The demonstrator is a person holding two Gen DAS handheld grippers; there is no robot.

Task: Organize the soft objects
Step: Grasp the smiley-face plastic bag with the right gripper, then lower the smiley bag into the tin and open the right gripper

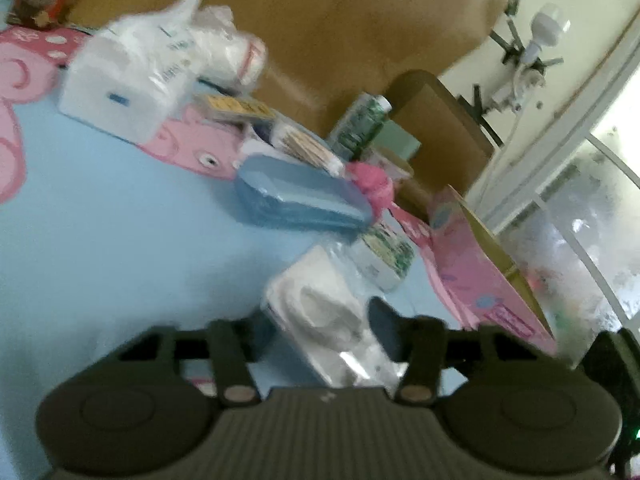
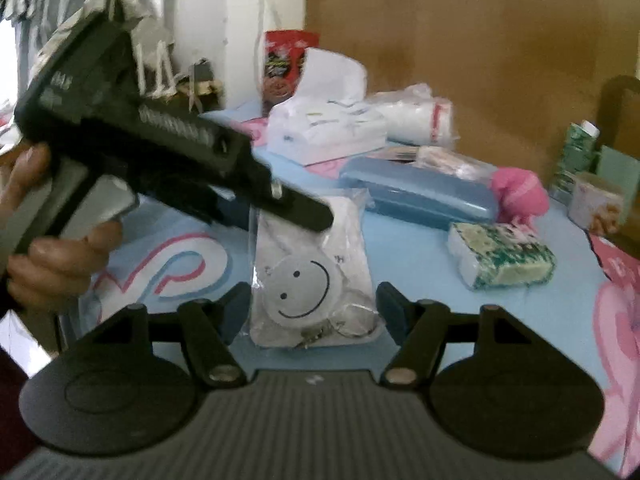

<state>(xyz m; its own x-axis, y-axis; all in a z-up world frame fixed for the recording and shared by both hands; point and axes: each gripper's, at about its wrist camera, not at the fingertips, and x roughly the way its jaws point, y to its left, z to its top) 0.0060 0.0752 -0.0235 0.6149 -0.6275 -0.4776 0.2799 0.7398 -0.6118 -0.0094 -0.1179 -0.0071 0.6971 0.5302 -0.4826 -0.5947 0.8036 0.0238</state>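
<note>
A clear bag holding a white smiley-face plush keychain [image 2: 304,284] lies on the light blue sheet [image 2: 420,264]. In the right wrist view my left gripper [image 2: 312,216], held in a person's hand [image 2: 52,264], reaches in from the left onto the bag's far end. The left wrist view shows the same bag [image 1: 320,304] filling the gap of the left gripper [image 1: 320,328], pads against it. My right gripper [image 2: 312,304] is open, its blue pads on either side of the bag's near end. A green patterned tissue pack [image 2: 500,256] and a pink soft ball [image 2: 520,192] lie to the right.
Behind the bag is a blue hard case [image 2: 416,192]. Farther back are a bagged white tissue box [image 2: 324,128], a white roll in plastic [image 2: 420,116] and a red snack bag [image 2: 284,64]. A brown headboard [image 2: 460,40] closes the back. A pink box [image 1: 480,276] stands at the sheet's edge.
</note>
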